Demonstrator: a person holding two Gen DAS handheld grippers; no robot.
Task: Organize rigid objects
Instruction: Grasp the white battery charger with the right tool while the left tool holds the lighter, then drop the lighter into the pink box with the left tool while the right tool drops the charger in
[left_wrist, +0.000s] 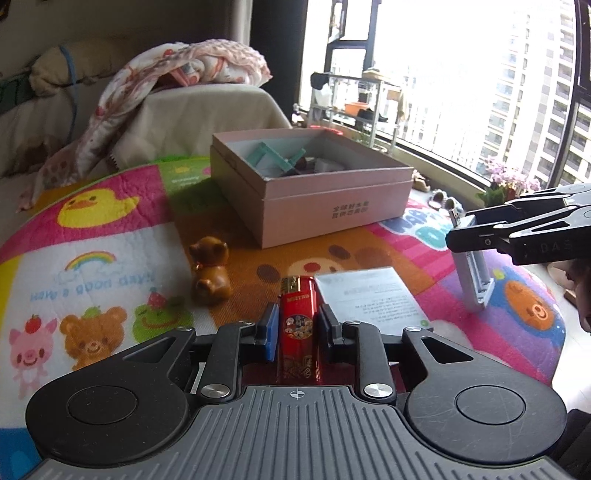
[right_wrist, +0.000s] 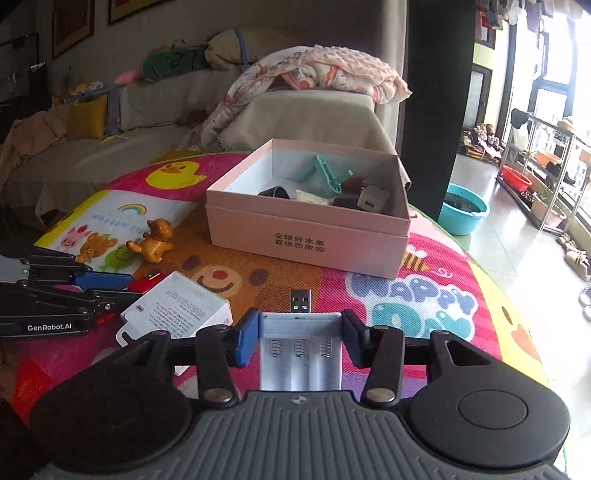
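Note:
My left gripper (left_wrist: 298, 328) is shut on a red lighter (left_wrist: 297, 325), which stands upright between the pads just above the colourful mat. My right gripper (right_wrist: 300, 336) is shut on a white battery charger (right_wrist: 300, 354) whose USB plug (right_wrist: 300, 301) points forward. From the left wrist view the charger (left_wrist: 474, 273) hangs off the mat at the right. Beyond both sits an open pink box (right_wrist: 306, 240) holding a teal clip (right_wrist: 325, 171), a white adapter and dark items. On the mat lie a brown bear figurine (left_wrist: 210, 273) and a white packet (left_wrist: 369, 295).
The round table's edge curves close on the right (right_wrist: 517, 295). Behind the box stands a sofa with a crumpled blanket (right_wrist: 314, 74). On the floor at the right are a blue basin (right_wrist: 465, 210) and a metal shelf (right_wrist: 543, 166). Flowers (left_wrist: 509, 181) sit by the window.

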